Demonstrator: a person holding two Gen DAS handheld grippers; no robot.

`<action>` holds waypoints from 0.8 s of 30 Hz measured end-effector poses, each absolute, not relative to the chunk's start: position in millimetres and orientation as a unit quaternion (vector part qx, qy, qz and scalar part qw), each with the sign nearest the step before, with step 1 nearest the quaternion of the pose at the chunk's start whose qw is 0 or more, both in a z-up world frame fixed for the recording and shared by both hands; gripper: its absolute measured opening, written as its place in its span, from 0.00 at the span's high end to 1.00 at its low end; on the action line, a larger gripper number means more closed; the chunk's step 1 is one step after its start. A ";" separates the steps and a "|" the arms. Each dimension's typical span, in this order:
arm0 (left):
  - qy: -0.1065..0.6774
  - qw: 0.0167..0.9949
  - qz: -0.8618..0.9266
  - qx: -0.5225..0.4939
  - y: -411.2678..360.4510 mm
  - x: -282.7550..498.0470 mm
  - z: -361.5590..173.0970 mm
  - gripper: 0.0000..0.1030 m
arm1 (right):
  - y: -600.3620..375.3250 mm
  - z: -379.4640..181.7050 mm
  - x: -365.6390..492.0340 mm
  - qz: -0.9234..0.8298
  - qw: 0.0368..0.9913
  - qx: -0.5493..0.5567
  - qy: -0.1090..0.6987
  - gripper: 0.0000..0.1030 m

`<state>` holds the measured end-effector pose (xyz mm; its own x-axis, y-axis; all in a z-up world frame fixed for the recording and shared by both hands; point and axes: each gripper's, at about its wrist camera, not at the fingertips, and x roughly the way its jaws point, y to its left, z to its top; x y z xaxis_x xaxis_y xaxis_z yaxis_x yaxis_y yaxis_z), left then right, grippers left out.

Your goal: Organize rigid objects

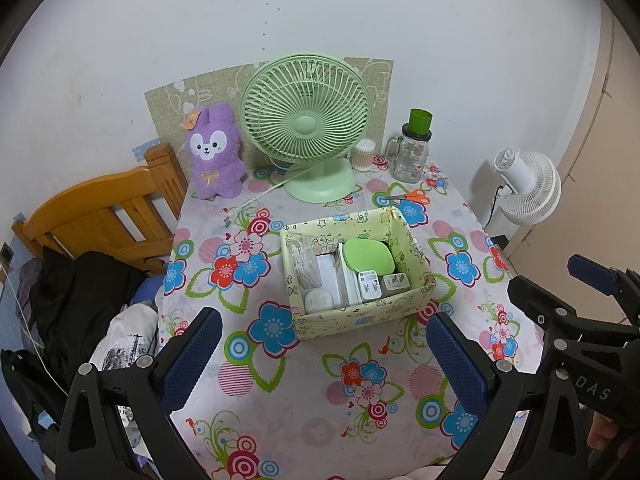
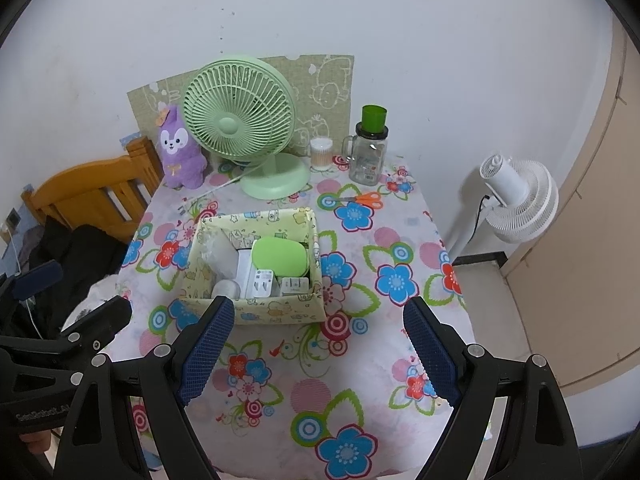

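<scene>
Patterned box [image 1: 362, 314], mid-table on the flowered cloth [image 1: 360, 384], packed with chargers [image 1: 371, 285] and a green case [image 1: 370, 259] standing close so all fit; orange scissors [image 1: 414, 197] loose behind it; left gripper [image 1: 324, 356] and right gripper [image 2: 320, 354] both wide, empty, poised nearby.

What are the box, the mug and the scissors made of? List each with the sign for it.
Box: looks like cardboard or stiff fabric with a matte printed covering; its walls bow slightly and the corners are folded.
Mug: clear glass, or possibly plastic; see-through and glossy, with a dark lid under a green plastic cap.
Scissors: grey metal blades and smooth orange plastic handles.
</scene>
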<state>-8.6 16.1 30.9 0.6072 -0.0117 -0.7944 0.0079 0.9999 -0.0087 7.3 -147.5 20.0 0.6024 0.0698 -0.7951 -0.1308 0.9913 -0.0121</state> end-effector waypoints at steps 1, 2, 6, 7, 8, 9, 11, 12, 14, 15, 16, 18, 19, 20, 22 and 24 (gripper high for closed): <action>0.443 0.896 -0.006 -0.003 16.3 -8.9 30.6 0.00 | -146.8 19.5 8.1 0.057 0.894 -0.036 0.443 0.14; 0.444 0.896 -0.005 -0.003 16.4 -9.2 30.0 0.00 | -146.3 19.1 9.0 0.057 0.893 -0.037 0.444 0.14; 0.448 0.894 -0.005 -0.001 19.0 -5.4 27.0 0.00 | -143.9 17.0 11.7 0.061 0.891 -0.040 0.448 0.14; 0.448 0.894 -0.004 0.000 19.2 -4.1 26.2 0.00 | -143.3 16.2 12.8 0.061 0.890 -0.041 0.450 0.14; 0.449 0.894 -0.004 0.001 19.6 -2.7 25.7 0.00 | -143.0 15.6 14.0 0.061 0.889 -0.042 0.451 0.14; 0.449 0.893 -0.004 0.000 20.6 -0.2 25.4 0.00 | -143.0 14.4 15.2 0.061 0.888 -0.043 0.455 0.14; 0.450 0.893 -0.002 -0.004 22.3 3.2 24.2 0.00 | -142.7 11.8 17.3 0.063 0.884 -0.047 0.460 0.14; 0.452 0.892 -0.002 -0.006 22.9 4.8 23.1 0.00 | -142.2 10.7 18.0 0.064 0.883 -0.049 0.462 0.14; 0.456 0.890 -0.002 -0.004 23.2 8.2 20.3 0.00 | -142.0 8.6 20.2 0.062 0.881 -0.052 0.466 0.14; 0.458 0.889 -0.002 -0.002 23.2 9.6 18.2 0.00 | -142.3 7.5 21.8 0.063 0.880 -0.049 0.469 0.14; 0.459 0.888 -0.002 -0.001 23.0 10.6 17.3 0.00 | -142.6 6.2 23.8 0.063 0.878 -0.047 0.472 0.14; 0.462 0.887 -0.002 0.000 23.5 13.3 15.0 0.00 | -142.8 4.3 26.9 0.063 0.876 -0.046 0.475 0.14; 0.463 0.886 -0.003 -0.002 24.6 15.2 13.7 0.00 | -142.5 3.5 28.9 0.063 0.876 -0.048 0.477 0.14; 0.464 0.886 -0.003 -0.004 25.5 16.6 12.5 0.00 | -142.4 3.0 30.2 0.063 0.875 -0.050 0.477 0.14; 0.466 0.885 0.000 -0.008 27.5 20.3 9.5 0.00 | -142.5 1.2 33.8 0.062 0.875 -0.054 0.478 0.14; 0.472 0.881 0.004 -0.014 30.9 25.0 4.3 0.00 | -144.1 -2.2 38.7 0.060 0.873 -0.054 0.482 0.14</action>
